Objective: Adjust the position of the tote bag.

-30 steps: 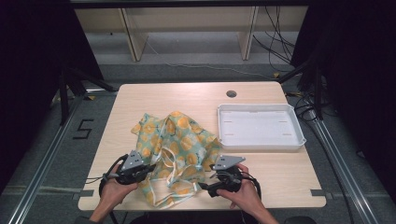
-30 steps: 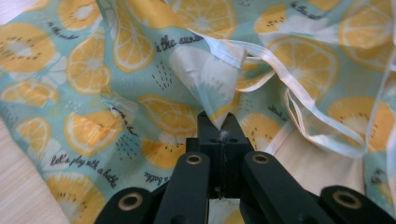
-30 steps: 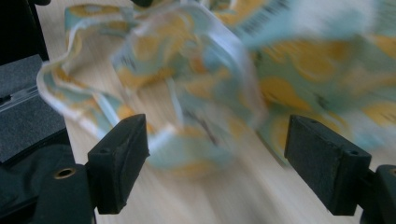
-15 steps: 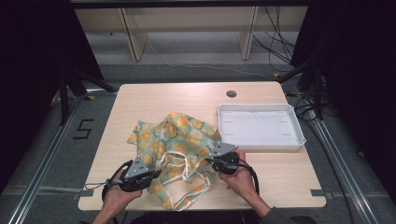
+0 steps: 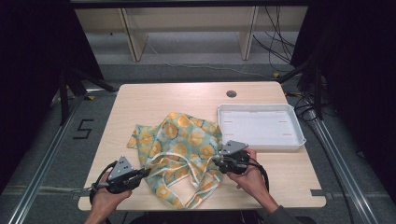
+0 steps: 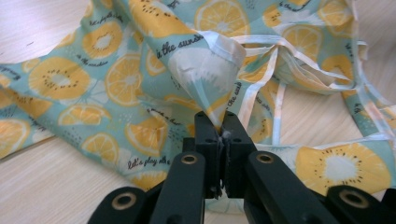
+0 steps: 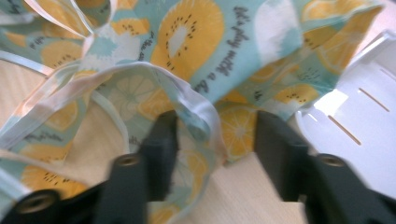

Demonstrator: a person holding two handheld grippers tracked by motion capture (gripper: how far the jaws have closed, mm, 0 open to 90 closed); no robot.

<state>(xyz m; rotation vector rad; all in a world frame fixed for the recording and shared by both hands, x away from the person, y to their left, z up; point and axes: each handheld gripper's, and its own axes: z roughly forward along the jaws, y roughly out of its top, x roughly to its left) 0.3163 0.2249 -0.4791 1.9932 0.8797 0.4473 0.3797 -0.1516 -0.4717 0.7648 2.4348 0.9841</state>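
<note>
Our left gripper (image 6: 219,122) has its jaws pressed tight together on a pinch of the cloth (image 5: 180,151), a white-hemmed corner that stands up in a small peak just past the tips; in the high view that gripper (image 5: 140,175) sits at the near left of the table (image 5: 154,100), at the cloth's near left edge. Our right gripper (image 7: 212,133) has its jaws wide apart, with a hemmed fold lying loose between them and nothing clamped; seen from above it (image 5: 219,163) rests at the cloth's right side, just beside the near left corner of the white tray (image 5: 299,135). Compared with a second ago, our right hand has travelled away from the near edge toward the tray and the cloth has gathered into a tighter heap at mid-table, while the left has slid a little nearer; we judge that we are regrasping on the right, so the spreading or folding has barely begun. The cloth is thin, limp, printed with orange slices on pale teal, trimmed with narrow white tape and trailing strap-like loops, heavily crumpled; the tray is rigid, shallow, slotted plastic; the table is smooth light wood
</note>
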